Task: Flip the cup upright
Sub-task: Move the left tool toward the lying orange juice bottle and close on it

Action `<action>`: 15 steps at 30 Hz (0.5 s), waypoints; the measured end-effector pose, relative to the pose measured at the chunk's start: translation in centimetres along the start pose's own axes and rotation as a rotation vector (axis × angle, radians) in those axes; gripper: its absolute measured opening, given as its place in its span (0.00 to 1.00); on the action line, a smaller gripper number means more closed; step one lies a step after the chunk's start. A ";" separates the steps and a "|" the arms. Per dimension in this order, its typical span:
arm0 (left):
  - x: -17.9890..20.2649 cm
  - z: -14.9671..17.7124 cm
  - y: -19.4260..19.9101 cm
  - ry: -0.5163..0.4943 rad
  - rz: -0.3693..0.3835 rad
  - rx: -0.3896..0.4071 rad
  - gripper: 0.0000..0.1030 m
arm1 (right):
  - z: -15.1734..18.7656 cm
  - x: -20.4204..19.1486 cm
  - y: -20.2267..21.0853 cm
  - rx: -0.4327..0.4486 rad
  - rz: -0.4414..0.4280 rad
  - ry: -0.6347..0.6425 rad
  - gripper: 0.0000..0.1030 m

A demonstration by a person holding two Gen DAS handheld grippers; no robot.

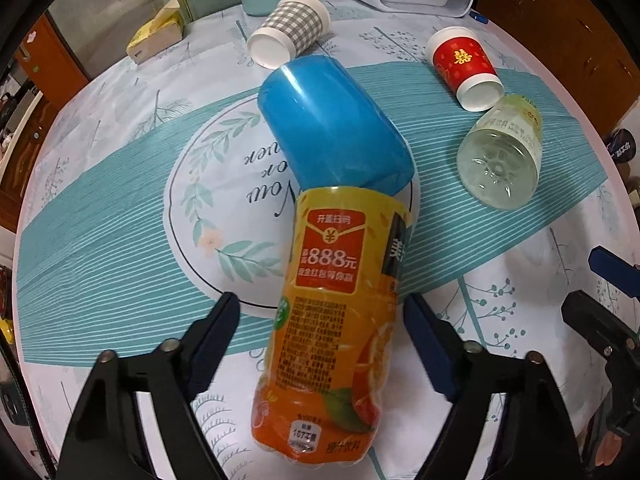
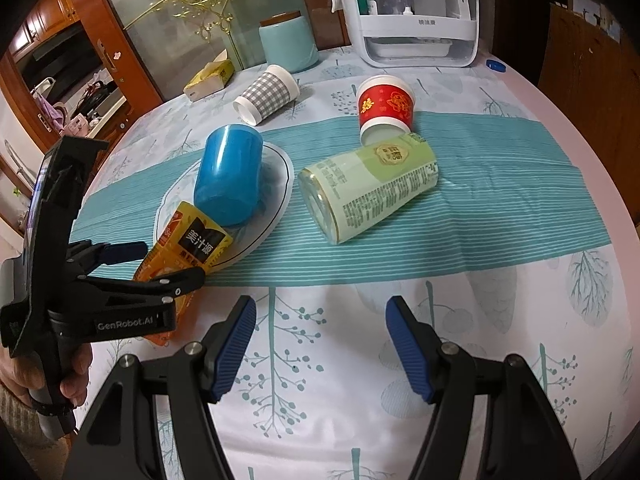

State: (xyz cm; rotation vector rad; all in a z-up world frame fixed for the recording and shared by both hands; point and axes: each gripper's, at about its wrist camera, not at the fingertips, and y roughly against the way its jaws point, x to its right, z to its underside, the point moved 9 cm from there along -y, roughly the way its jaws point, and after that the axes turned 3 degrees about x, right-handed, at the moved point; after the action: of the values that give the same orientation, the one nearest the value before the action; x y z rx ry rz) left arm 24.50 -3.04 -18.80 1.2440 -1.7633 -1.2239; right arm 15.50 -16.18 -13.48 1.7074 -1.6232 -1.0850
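A blue plastic cup (image 1: 334,128) lies on its side mid-table, also in the right wrist view (image 2: 228,176). An orange juice bottle (image 1: 332,320) lies on its side, its top against the blue cup. My left gripper (image 1: 322,316) is open, its fingers on either side of the bottle with gaps; it shows in the right wrist view (image 2: 160,264). A checked paper cup (image 1: 290,30) and a red paper cup (image 1: 464,66) lie tipped over farther back. My right gripper (image 2: 320,336) is open and empty over the near tablecloth.
A clear bottle with a green label (image 2: 370,186) lies on its side next to the red cup (image 2: 386,110). A white appliance (image 2: 416,16), a teal canister (image 2: 288,42) and a yellow tissue box (image 2: 210,78) stand at the table's far edge.
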 end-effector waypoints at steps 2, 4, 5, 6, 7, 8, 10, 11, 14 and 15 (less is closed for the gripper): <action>0.2 0.0 -0.3 0.000 0.009 -0.014 0.58 | 0.0 0.1 0.0 0.001 0.000 0.001 0.66; 0.4 0.0 -0.5 0.004 0.021 -0.024 0.57 | 0.0 0.0 0.0 0.000 0.000 -0.001 0.66; 0.5 0.0 -0.5 0.003 0.023 -0.027 0.57 | 0.1 0.1 0.0 0.000 0.000 -0.002 0.66; 0.7 0.0 -0.5 0.002 0.025 -0.029 0.56 | 0.1 0.1 0.0 0.000 0.000 -0.001 0.66; 0.7 0.0 -0.4 0.002 0.021 -0.029 0.55 | 0.1 0.0 0.0 -0.001 0.001 -0.001 0.66; 0.7 0.0 -0.3 0.003 0.016 -0.030 0.55 | 0.1 0.1 0.0 -0.002 0.000 -0.003 0.66; 0.6 0.1 -0.1 0.007 0.015 -0.028 0.53 | 0.3 0.1 -0.1 -0.005 -0.002 -0.005 0.66; 0.7 0.0 0.1 0.014 0.013 -0.025 0.53 | 0.3 0.2 -0.1 -0.006 -0.002 -0.008 0.66; 0.9 0.0 1.0 0.036 0.012 -0.009 0.52 | 0.6 0.2 0.0 -0.006 -0.006 -0.010 0.66; 0.8 0.1 1.3 0.043 0.013 -0.008 0.52 | 0.5 0.2 0.0 -0.006 -0.007 -0.010 0.66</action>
State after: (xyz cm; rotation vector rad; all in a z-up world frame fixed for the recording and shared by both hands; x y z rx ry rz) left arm 23.76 -3.61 -17.62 1.2433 -1.7316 -1.1875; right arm 15.09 -16.26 -13.79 1.7072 -1.6203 -1.1024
